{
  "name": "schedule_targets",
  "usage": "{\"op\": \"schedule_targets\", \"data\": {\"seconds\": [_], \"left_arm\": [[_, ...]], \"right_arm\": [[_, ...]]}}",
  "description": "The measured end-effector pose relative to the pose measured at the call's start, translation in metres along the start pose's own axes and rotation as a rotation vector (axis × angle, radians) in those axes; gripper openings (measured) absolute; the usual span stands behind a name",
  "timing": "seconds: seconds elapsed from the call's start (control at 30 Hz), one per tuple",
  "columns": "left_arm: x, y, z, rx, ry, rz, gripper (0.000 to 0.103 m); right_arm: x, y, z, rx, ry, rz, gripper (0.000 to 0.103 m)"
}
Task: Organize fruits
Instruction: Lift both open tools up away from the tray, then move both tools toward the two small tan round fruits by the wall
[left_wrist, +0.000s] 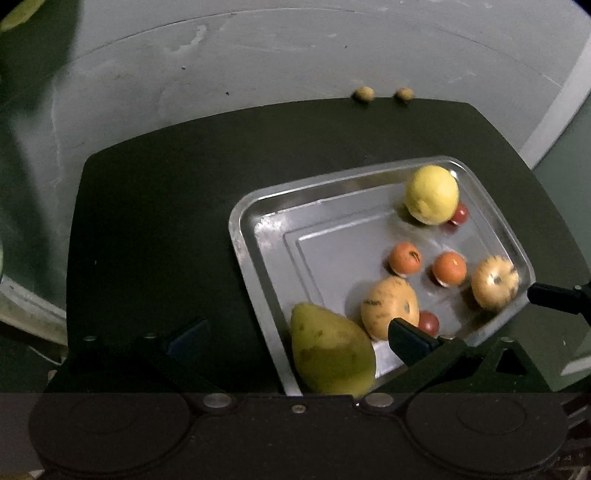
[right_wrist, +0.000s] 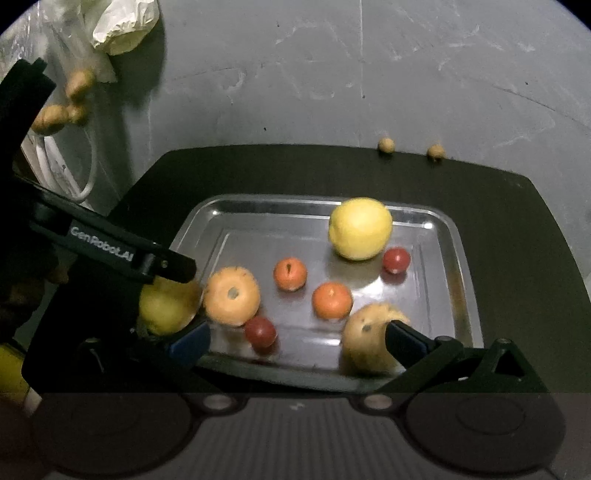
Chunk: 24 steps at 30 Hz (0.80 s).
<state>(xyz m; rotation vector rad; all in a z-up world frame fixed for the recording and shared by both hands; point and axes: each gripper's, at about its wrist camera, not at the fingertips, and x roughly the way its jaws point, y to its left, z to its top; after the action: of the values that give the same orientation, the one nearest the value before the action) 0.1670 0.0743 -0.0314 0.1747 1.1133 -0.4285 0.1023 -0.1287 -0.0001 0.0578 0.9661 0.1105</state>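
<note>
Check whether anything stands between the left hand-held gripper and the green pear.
Nothing visible does. The pear lies at the near rim of the tray, right between the open fingers of the left hand-held gripper. A tan fruit sits beside the right finger, not in the gap.

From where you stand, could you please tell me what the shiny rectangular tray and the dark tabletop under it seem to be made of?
The shiny rectangular tray looks like polished metal, probably stainless steel: bright glints and soft fruit reflections. The dark tabletop is matte black with no glare; whether plastic, laminate or painted wood, I cannot tell.
</note>
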Motion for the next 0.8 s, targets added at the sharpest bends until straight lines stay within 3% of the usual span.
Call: {"op": "schedule_targets", "data": {"seconds": [0.33,0.8], "left_arm": [[0.021,-0.022,0.042,-0.045,-0.036,0.046,0.102],[0.066,-0.059,0.117,-0.070,-0.070,0.076,0.102]], "right_arm": [[0.020,-0.048,0.021,-0.008,-0.019,-0.008,0.103],[0.064,-0.145,0.063,-0.017,-0.055,-0.062,0.103]]}}
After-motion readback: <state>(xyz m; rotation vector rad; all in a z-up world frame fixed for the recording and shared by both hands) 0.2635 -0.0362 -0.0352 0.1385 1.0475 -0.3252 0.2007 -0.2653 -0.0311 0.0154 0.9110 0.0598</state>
